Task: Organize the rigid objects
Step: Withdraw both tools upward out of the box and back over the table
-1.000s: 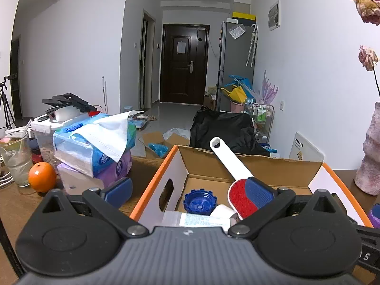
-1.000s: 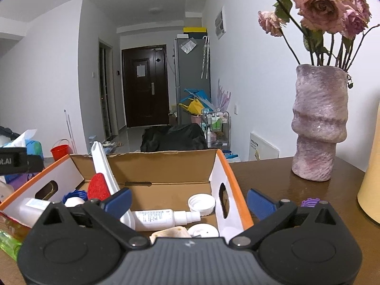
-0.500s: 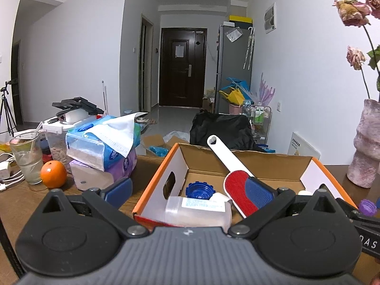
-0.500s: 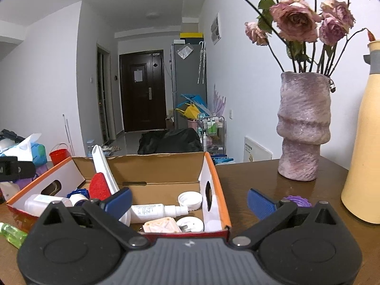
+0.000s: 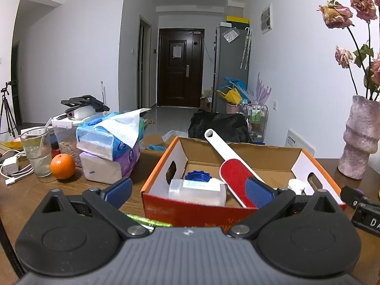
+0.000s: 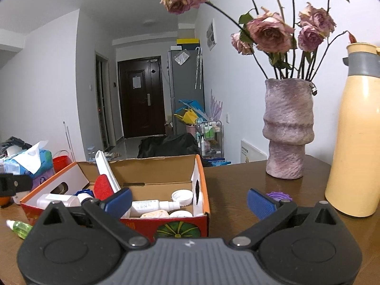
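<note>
An orange-rimmed cardboard box (image 5: 156, 180) (image 6: 204, 178) sits on the brown table. It holds a white-handled red brush (image 5: 234, 173) (image 6: 103, 185), a clear bottle (image 5: 197, 191), a blue cap (image 5: 196, 177), a white tube (image 6: 154, 205) and white lids (image 6: 181, 196). My left gripper (image 5: 188, 191) is open and empty in front of the box. My right gripper (image 6: 188, 198) is open and empty by the box's right front corner. A purple cap (image 6: 277, 195) lies on the table by the right fingertip. A green bottle (image 6: 17, 228) (image 5: 147, 220) lies left of the box.
Tissue packs (image 5: 109, 142), an orange (image 5: 62, 166) and a glass (image 5: 36, 152) stand left of the box. A purple vase of dried roses (image 6: 287, 130) (image 5: 359, 140) and a tall cream flask (image 6: 356, 130) stand at the right.
Both grippers have pulled back from the box toward me, so its front wall now shows. The green bottle and purple cap have come into view. Both stay open.
</note>
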The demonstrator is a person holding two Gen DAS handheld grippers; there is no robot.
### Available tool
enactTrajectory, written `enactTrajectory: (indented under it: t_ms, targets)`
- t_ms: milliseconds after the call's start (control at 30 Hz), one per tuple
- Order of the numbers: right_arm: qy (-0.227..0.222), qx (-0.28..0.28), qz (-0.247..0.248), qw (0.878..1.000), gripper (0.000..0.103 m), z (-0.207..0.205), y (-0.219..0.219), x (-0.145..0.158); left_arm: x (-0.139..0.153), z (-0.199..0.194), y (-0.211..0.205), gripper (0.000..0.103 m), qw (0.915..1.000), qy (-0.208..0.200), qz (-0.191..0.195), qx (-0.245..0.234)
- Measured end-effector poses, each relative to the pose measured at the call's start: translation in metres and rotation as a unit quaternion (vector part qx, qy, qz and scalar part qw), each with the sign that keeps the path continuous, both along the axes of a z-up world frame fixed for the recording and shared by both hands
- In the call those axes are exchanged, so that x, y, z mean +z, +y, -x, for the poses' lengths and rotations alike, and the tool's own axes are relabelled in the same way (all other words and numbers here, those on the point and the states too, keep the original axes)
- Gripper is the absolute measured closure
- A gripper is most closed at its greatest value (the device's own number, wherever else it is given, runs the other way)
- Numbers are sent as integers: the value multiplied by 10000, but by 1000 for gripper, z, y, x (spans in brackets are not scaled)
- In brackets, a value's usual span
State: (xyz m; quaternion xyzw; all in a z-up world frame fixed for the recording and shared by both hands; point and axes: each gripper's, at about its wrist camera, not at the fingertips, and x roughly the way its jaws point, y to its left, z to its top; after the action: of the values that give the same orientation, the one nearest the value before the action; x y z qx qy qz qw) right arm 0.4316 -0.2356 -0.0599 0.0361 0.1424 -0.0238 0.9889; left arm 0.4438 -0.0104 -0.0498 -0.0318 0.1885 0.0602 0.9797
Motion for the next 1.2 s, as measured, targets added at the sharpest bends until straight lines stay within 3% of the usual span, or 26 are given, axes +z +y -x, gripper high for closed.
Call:
enactTrajectory:
  t_ms: [1200]
  targets:
    - [55, 62, 195, 9998, 0, 95, -20, -9, -20, 98, 8, 0, 9995, 297, -29, -45]
